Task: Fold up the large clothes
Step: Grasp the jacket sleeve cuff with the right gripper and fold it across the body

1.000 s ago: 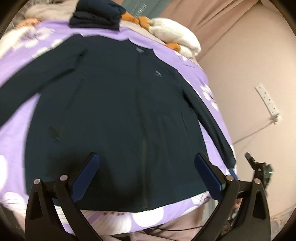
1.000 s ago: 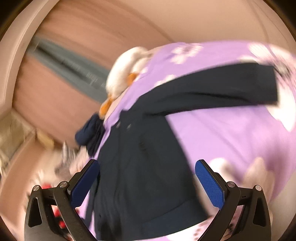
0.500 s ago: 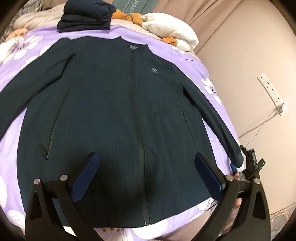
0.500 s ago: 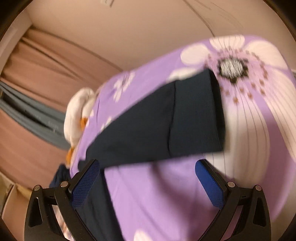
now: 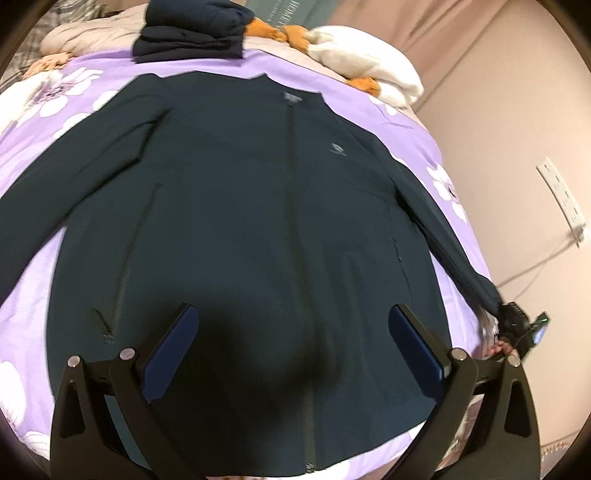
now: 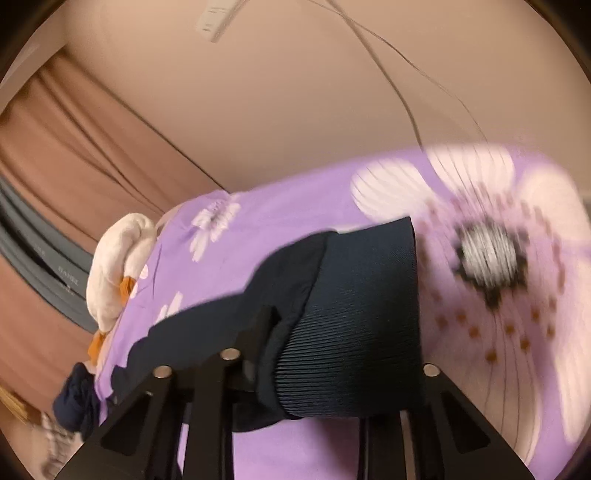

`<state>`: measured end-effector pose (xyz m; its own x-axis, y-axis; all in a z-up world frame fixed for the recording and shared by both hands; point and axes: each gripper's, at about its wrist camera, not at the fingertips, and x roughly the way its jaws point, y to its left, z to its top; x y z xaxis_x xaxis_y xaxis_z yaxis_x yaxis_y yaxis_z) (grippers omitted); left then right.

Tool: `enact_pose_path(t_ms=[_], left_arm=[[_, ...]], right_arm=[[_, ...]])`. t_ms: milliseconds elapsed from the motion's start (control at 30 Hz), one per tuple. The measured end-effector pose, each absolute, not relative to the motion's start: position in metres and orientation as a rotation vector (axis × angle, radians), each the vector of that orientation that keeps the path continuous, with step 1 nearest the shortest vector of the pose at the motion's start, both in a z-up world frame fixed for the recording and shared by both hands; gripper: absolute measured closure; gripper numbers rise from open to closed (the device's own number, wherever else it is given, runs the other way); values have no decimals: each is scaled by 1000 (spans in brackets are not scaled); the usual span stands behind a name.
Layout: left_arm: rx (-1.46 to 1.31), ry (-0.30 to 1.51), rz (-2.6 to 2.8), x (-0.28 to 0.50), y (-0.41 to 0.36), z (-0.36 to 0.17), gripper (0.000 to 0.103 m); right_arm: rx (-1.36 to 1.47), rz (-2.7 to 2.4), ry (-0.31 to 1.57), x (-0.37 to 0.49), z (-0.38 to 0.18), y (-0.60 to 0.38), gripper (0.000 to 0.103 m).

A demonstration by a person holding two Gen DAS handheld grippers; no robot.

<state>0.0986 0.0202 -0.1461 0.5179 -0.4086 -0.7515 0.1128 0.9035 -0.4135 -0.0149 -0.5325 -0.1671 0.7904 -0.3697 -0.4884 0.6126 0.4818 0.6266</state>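
Observation:
A dark navy zip jacket (image 5: 258,206) lies spread front-up on a purple flowered bedspread (image 5: 44,103), both sleeves out to the sides. My left gripper (image 5: 291,354) hovers open and empty above the jacket's lower hem. My right gripper (image 6: 325,365) is shut on the ribbed cuff (image 6: 362,306) of the jacket's right sleeve, at the bed's right edge. In the left wrist view the right gripper (image 5: 517,325) shows at the end of that sleeve.
A folded dark garment (image 5: 192,33) sits at the bed's head beside a white and orange plush toy (image 5: 365,66). A pink wall (image 5: 517,110) with a power strip (image 5: 561,195) and cable runs along the bed's right side. Curtains (image 6: 74,155) hang behind.
My right gripper moved onto the sleeve cuff and closed on it. My left gripper stayed open over the hem, shifting slightly closer to the jacket.

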Motion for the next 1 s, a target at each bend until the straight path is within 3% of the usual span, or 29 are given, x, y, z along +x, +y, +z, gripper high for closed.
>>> enact_pose_path(t_ms=[167, 333, 500, 733, 967, 1000], left_arm=[[-358, 945, -238, 106, 59, -139, 0], [-401, 899, -141, 104, 106, -134, 0], [-450, 869, -59, 106, 149, -136, 0], [-507, 881, 19, 112, 186, -150, 0], [-529, 891, 70, 115, 210, -161, 0], [-527, 895, 74, 116, 210, -163, 0]], right_arm=[[688, -562, 276, 28, -90, -505, 81], [296, -484, 345, 112, 0, -425, 82], [-59, -287, 401, 202, 32, -294, 82], [-406, -40, 523, 284, -48, -107, 83], [-750, 125, 665, 278, -173, 14, 82], [-788, 151, 714, 274, -184, 25, 76]])
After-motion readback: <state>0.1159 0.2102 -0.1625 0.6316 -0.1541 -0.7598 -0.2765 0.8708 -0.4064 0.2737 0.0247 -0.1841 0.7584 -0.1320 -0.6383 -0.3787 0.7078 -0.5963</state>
